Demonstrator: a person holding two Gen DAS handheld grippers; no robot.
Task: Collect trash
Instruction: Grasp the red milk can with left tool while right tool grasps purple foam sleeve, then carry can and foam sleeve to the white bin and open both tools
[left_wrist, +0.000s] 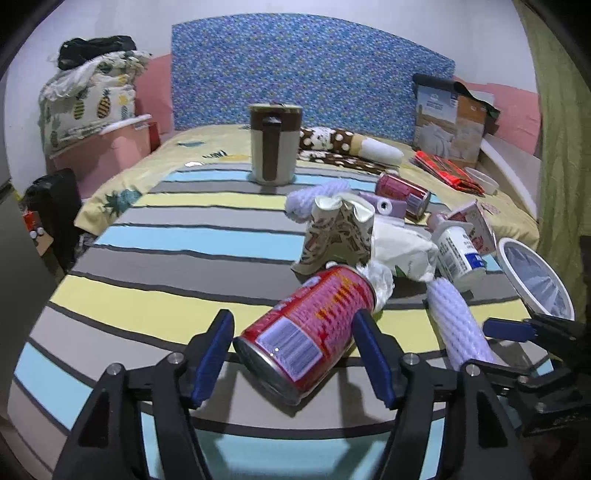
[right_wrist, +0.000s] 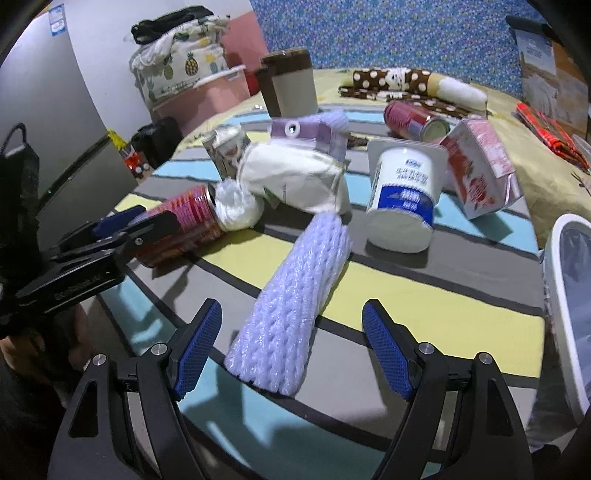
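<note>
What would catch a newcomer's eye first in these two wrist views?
Probably the red can lying on its side on the striped bedspread, between the open left gripper fingers, with nothing pressing on it. Next, the lavender foam net sleeve lying between the open right gripper fingers. Behind them is a heap of litter: a white yogurt cup, a crumpled white bag and a pink carton.

Red can (left_wrist: 306, 332), lilac foam sleeve (right_wrist: 295, 295), striped blanket (left_wrist: 177, 243)
</note>
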